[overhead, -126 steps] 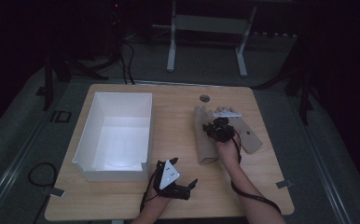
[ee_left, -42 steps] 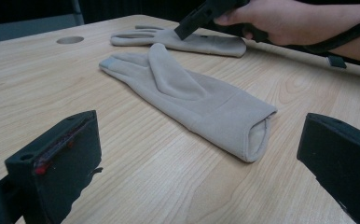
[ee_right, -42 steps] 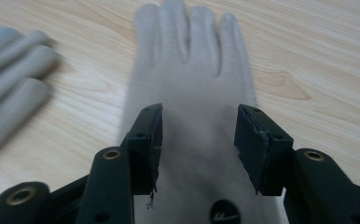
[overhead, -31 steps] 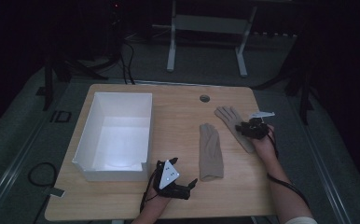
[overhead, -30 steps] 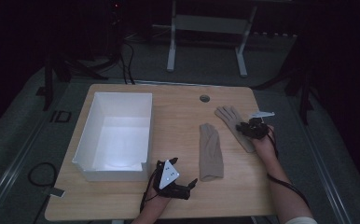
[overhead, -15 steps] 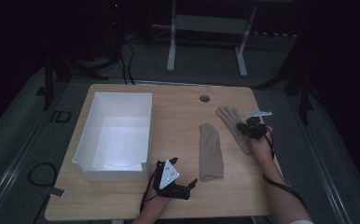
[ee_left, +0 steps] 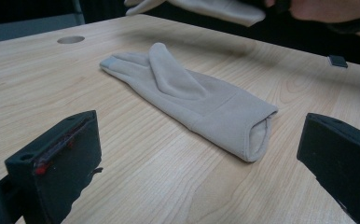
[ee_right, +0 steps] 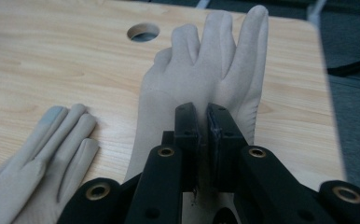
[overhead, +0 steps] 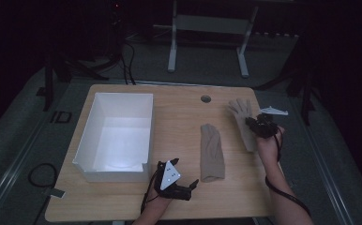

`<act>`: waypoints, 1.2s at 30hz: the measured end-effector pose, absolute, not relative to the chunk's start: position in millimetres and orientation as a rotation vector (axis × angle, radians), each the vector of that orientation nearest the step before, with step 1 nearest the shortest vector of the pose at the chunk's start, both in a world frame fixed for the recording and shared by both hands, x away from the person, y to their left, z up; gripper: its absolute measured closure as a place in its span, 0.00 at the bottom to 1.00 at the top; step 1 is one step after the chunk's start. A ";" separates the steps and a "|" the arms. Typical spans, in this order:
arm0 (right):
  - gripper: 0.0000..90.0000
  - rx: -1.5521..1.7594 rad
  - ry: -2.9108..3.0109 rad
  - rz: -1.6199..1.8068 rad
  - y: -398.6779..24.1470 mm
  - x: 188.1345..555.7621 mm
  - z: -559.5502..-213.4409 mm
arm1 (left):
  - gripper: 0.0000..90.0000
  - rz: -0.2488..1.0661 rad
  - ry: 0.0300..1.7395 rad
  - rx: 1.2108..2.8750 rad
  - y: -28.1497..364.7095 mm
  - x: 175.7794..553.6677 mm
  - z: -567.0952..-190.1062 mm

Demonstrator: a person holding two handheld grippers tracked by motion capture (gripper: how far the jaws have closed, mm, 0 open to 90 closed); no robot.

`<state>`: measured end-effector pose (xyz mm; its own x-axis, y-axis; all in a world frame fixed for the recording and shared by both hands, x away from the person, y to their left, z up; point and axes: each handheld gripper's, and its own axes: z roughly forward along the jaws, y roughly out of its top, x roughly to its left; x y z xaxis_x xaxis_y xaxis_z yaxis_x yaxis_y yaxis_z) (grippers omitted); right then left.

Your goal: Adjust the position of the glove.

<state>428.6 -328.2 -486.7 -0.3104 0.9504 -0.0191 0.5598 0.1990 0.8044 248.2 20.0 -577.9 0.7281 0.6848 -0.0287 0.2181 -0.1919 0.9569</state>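
Dim room, wooden table (overhead: 179, 117) | my right gripper (ee_right: 204, 122) clenched on the far glove (ee_right: 206, 70), seemingly lifted | my left gripper (overhead: 181, 185) gaped beside the near glove (overhead: 212, 150).

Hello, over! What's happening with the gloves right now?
Right hand-held gripper shut on the far glove. Left hand-held gripper open, low by the near glove, not touching. White box waits at the left. Nothing between.
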 end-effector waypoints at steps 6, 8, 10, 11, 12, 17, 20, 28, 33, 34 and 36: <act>0.93 1.470 1.877 0.959 -337.0 402.3 -475.5 | 0.00 0.493 0.716 1.753 20.0 248.1 -577.9; 0.93 1.476 1.874 0.941 -338.5 395.8 -476.7 | 0.00 0.494 0.715 1.753 19.9 248.1 -577.9; 0.93 1.483 1.871 0.936 -339.9 392.9 -478.1 | 0.00 0.494 0.715 1.753 19.8 248.0 -577.9; 0.93 1.498 1.865 0.928 -342.9 386.9 -481.0 | 0.00 0.495 0.714 1.754 19.7 247.9 -577.9; 0.93 1.506 1.862 0.931 -344.4 384.0 -482.7 | 0.00 0.495 0.715 1.754 19.7 248.0 -577.9; 0.93 1.545 1.859 0.903 -350.1 372.4 -494.0 | 0.00 0.495 0.716 1.754 19.6 247.9 -577.9; 0.93 1.569 1.865 0.895 -353.2 365.7 -501.7 | 0.00 0.495 0.717 1.752 19.5 247.9 -577.9; 0.92 1.602 1.884 0.841 -352.3 355.2 -525.5 | 0.00 0.496 0.714 1.756 19.7 247.8 -577.9; 0.91 1.615 1.924 0.824 -351.8 356.8 -538.3 | 0.00 0.498 0.715 1.755 19.7 247.6 -577.9; 0.90 1.621 1.936 0.820 -351.8 358.1 -541.5 | 0.00 0.497 0.715 1.754 19.8 247.7 -577.9; 0.88 1.617 1.952 0.800 -350.5 359.4 -546.9 | 0.00 0.496 0.714 1.754 19.9 247.8 -577.9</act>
<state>359.4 -350.5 -546.9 -0.1875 0.9823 0.0034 0.7021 0.1316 0.6998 247.8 19.9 -577.9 0.7282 0.6849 -0.0252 0.2158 -0.1942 0.9569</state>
